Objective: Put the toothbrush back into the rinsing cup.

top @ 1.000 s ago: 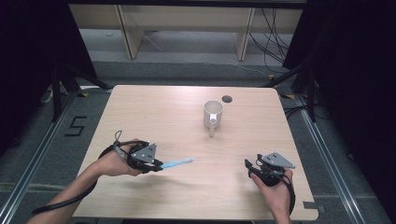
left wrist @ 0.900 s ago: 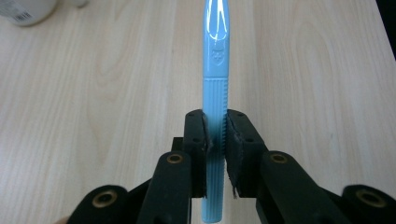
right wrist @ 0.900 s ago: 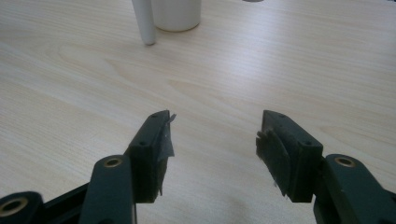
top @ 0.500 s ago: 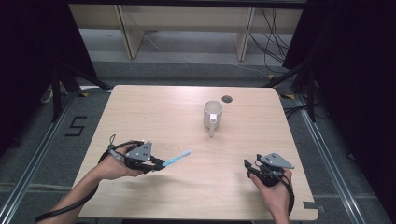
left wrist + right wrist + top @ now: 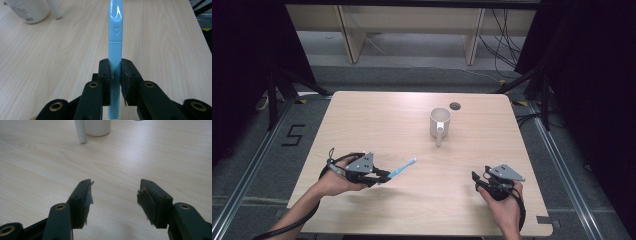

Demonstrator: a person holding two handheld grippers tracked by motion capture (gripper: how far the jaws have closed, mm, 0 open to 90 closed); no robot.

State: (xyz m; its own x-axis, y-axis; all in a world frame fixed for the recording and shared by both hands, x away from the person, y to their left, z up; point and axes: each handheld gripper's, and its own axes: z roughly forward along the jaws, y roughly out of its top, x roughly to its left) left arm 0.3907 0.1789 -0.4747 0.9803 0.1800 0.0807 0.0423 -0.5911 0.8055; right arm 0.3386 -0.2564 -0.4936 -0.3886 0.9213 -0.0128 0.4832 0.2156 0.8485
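- Grippers first: my right gripper (image 5: pixel 475 178) at 5 o'clock on the table (image 5: pixel 377 115), jaws spread, nothing between.
- My left gripper (image 5: pixel 384 177) at 7 o'clock pinches the blue toothbrush (image 5: pixel 403 168), head pointing toward 1 o'clock.
- White mug (image 5: pixel 440 123) sits farther off, about 1 o'clock.

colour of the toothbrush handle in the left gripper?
Light blue toothbrush handle, glossy with a ribbed grip section; clearest in the left gripper view.

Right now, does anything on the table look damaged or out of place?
Only small wear: the pads of the open right gripper look frayed at their edges. The mug stands upright, and the left gripper holds the blue toothbrush straight.
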